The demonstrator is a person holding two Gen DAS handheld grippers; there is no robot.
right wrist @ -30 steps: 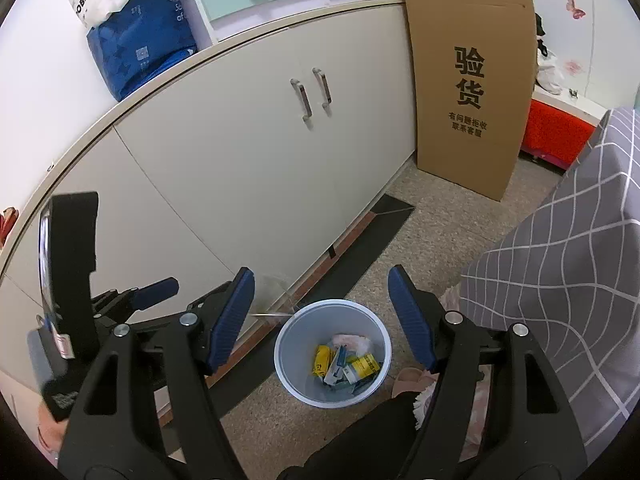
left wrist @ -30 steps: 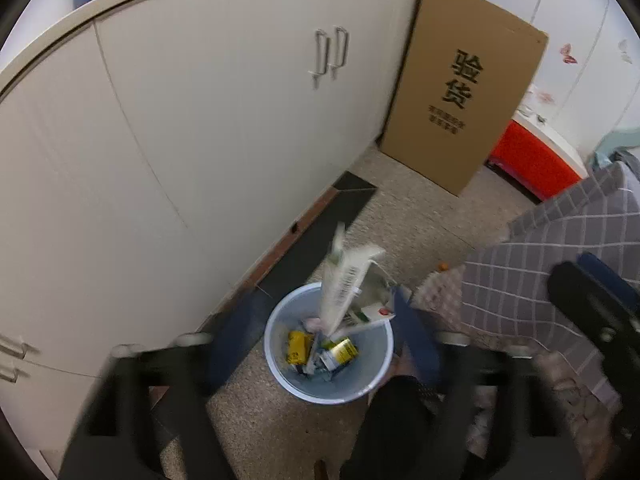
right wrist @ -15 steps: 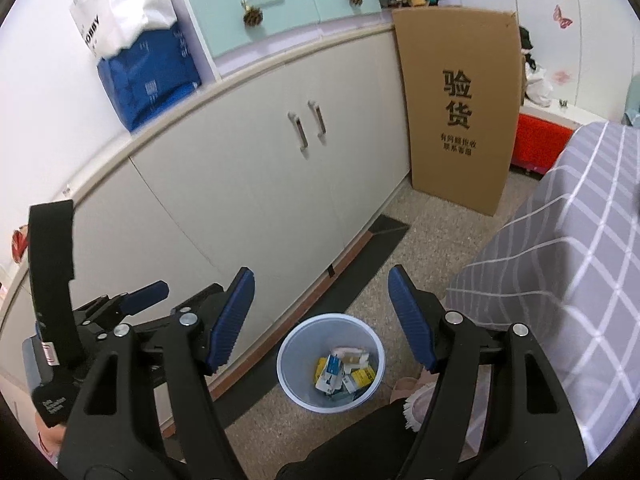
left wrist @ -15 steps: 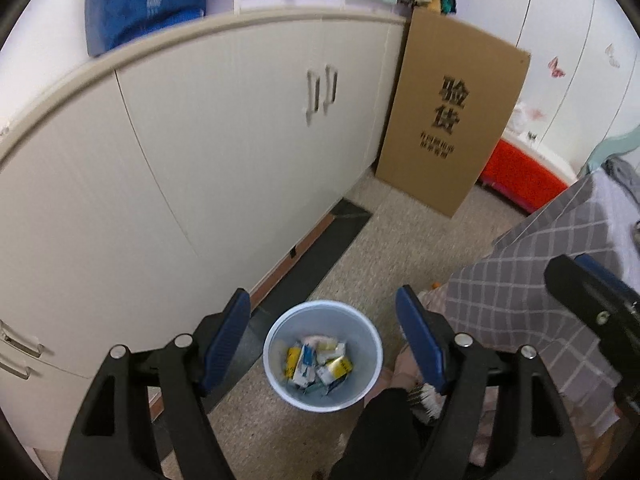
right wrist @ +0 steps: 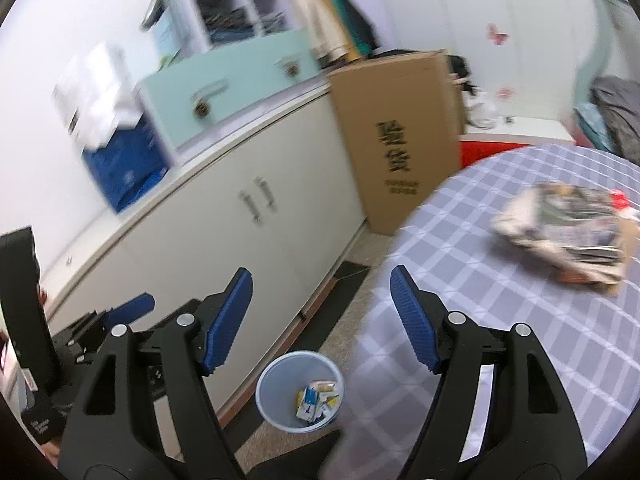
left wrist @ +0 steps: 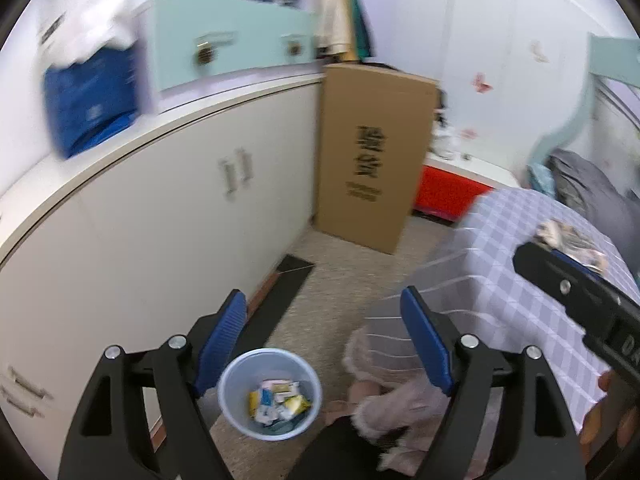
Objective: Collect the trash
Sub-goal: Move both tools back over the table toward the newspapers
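1. Left wrist view: my left tool (left wrist: pixel 324 340) stands wide, its jaws just opened a touch further, nothing between the blue pads (left wrist: pixel 426 342).
2. Bin (left wrist: pixel 240 412), pale blue and round, sits on the speckled floor (left wrist: pixel 352 280) below and between the left tool's pads, close to the white cabinet (left wrist: pixel 160 220) base.
3. Inside the bin: trash (left wrist: pixel 278 400), small packets and cartons in yellow, blue and white, piled at the bottom. Too small and blurred to read.
4. Fluffy pinkish slipper (left wrist: pixel 384 404) just right of the bin; a dark trouser leg at the bottom edge.
5. Right wrist view: my right tool (right wrist: pixel 320 320) also wide, pads empty.
6. Same bin (right wrist: pixel 276 408) is low in the frame, under the gap between the right tool's pads, apart from both pads. Trash (right wrist: pixel 316 398) lies in its right half.
7. Bed (right wrist: pixel 520 320) with grey-checked cover is on the right, its edge overlapping the bin's right side in this view. A stack of printed papers or magazines (right wrist: pixel 560 236) lies on top, well apart from the right tool.
8. Brown cardboard box (right wrist: pixel 396 136) stands upright against the cabinet end; red storage box (left wrist: pixel 444 194) beyond it.
9. Mint drawer unit (right wrist: pixel 224 80) and blue bag (right wrist: pixel 128 160) sit on the cabinet's counter (right wrist: pixel 256 128).
10. Frames are motion-blurred.
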